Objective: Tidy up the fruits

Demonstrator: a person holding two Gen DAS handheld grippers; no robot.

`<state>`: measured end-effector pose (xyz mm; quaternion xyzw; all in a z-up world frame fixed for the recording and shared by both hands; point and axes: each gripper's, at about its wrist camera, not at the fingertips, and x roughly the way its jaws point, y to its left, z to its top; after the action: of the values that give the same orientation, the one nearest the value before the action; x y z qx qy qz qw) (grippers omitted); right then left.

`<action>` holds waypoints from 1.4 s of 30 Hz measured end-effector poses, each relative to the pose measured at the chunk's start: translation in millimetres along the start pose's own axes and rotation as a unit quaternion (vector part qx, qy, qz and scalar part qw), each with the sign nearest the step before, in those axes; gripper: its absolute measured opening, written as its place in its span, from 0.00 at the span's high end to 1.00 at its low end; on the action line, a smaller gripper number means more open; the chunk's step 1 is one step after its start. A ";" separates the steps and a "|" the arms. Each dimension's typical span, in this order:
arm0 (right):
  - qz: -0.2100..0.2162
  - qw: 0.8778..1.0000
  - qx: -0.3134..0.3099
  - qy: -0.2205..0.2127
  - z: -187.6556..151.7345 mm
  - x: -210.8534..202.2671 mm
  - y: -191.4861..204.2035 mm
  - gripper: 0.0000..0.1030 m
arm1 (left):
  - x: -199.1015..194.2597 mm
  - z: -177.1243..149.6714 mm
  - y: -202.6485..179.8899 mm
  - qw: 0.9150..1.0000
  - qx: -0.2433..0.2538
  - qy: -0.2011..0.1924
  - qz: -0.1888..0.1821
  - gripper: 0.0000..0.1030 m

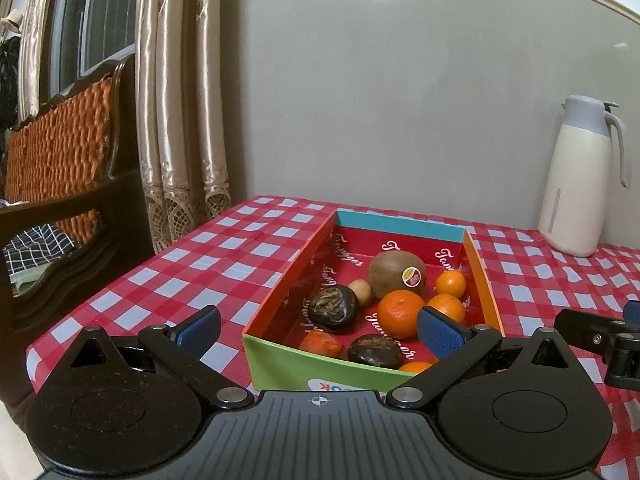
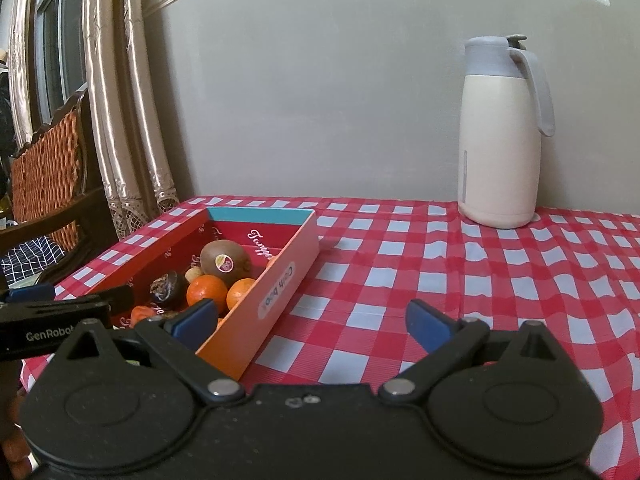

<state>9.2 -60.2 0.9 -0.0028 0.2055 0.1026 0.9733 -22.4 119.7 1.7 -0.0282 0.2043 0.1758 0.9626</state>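
Observation:
A shallow cardboard box (image 1: 280, 354) with a green front, orange sides and a red floor sits on the checked tablecloth. It holds a kiwi with a sticker (image 1: 394, 274), several oranges (image 1: 400, 314), two dark wrinkled fruits (image 1: 332, 309), a small tan fruit (image 1: 361, 291) and a red-orange piece (image 1: 320, 343). My left gripper (image 1: 319, 334) is open and empty, just before the box's front wall. My right gripper (image 2: 312, 322) is open and empty, beside the box's right wall (image 2: 256, 312). The kiwi (image 2: 224, 258) and oranges (image 2: 206, 290) show there too.
A cream thermos jug with a grey lid (image 2: 500, 136) stands at the back right by the wall. A wooden chair with an orange woven back (image 1: 60, 152) and curtains (image 1: 180, 120) are to the left. The table's left edge (image 1: 120, 276) is close to the box.

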 end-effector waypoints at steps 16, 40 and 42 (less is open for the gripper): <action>0.004 1.000 -0.002 0.001 0.2 0.9 3.7 0.02 | 1.1 1.0 0.5 1.000 0.011 0.002 0.008 0.00; 0.004 1.000 -0.002 0.001 0.5 1.0 4.7 0.02 | 0.1 2.9 -2.2 1.000 0.023 0.001 0.013 0.00; 0.005 1.000 -0.003 0.001 0.5 1.2 4.6 0.02 | 0.0 2.9 -2.0 1.000 0.022 0.002 0.012 0.00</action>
<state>9.5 -55.4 1.0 -0.0044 0.2060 0.1075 0.9726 -20.5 118.1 4.3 -0.0044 0.2103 0.1827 0.9604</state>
